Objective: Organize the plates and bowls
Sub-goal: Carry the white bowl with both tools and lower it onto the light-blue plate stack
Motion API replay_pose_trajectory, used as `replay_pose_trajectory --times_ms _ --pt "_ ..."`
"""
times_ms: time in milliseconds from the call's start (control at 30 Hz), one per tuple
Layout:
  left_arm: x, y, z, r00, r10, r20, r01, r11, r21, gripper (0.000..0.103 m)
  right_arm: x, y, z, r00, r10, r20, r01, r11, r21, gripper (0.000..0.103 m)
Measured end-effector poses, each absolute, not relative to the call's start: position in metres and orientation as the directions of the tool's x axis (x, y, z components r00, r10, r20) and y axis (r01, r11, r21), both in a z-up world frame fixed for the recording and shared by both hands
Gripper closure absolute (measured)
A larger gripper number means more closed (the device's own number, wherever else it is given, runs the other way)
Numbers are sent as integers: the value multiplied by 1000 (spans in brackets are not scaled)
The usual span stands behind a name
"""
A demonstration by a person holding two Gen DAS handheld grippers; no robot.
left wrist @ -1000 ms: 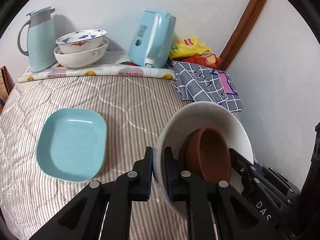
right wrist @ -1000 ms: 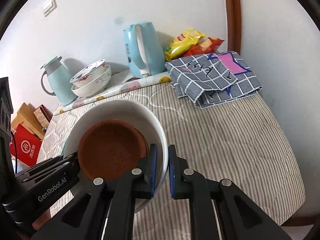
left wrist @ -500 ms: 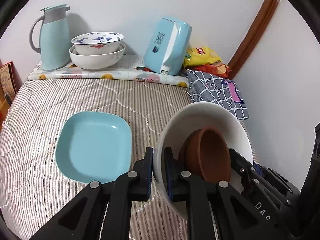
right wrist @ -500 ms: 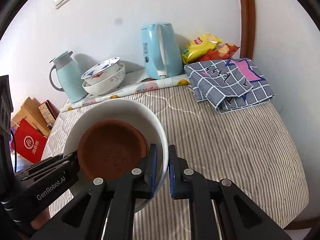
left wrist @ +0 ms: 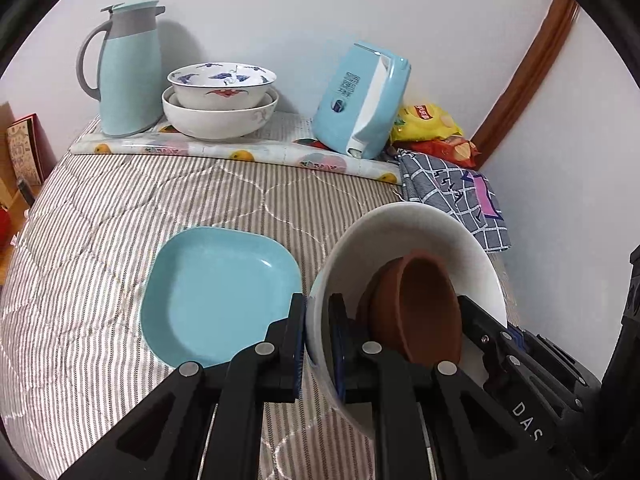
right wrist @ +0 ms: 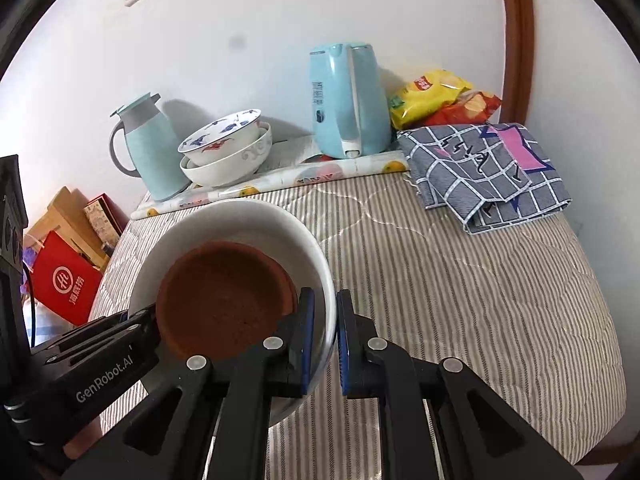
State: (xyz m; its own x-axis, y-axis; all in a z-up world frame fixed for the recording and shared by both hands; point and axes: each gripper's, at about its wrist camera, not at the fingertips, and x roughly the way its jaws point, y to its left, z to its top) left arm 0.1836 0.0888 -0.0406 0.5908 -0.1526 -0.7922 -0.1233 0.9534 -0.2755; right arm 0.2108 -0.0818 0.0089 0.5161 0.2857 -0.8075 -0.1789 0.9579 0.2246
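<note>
Both the left gripper (left wrist: 318, 334) and right gripper (right wrist: 325, 330) stay clamped on the white bowl's (left wrist: 404, 224) rim, brown bowl (left wrist: 424, 304) inside. The blue plate (left wrist: 216, 292) now appears nearer the bowl. Two more bowls (left wrist: 220, 116) sit stacked at the bed's far edge.

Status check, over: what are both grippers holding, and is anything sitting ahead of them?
Left gripper and right gripper: jaws shut on opposite rims of the white bowl. Brown bowl nested inside. Blue plate on the quilt beside it.

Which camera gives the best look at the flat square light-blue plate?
The left wrist view: the square light-blue plate lies nearly whole on the striped quilt. In the right wrist view it cannot be seen at all.
</note>
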Motion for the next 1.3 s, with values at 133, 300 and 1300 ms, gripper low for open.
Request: replay_pose_trajectory --times_ms 133,300,1300 --pt "185 96 -42 589 -152 -794 -131 951 -280 92 213 -74 8 513 288 -809 -188 957 221 93" --pt "189 106 -44 587 -148 -796 -141 950 -280 92 218 -64 7 508 291 -811 -198 955 219 93" --pt "206 155 -71 557 -140 -819 -201 934 -296 92 242 -13 -20 456 301 -837 -240 948 209 93"
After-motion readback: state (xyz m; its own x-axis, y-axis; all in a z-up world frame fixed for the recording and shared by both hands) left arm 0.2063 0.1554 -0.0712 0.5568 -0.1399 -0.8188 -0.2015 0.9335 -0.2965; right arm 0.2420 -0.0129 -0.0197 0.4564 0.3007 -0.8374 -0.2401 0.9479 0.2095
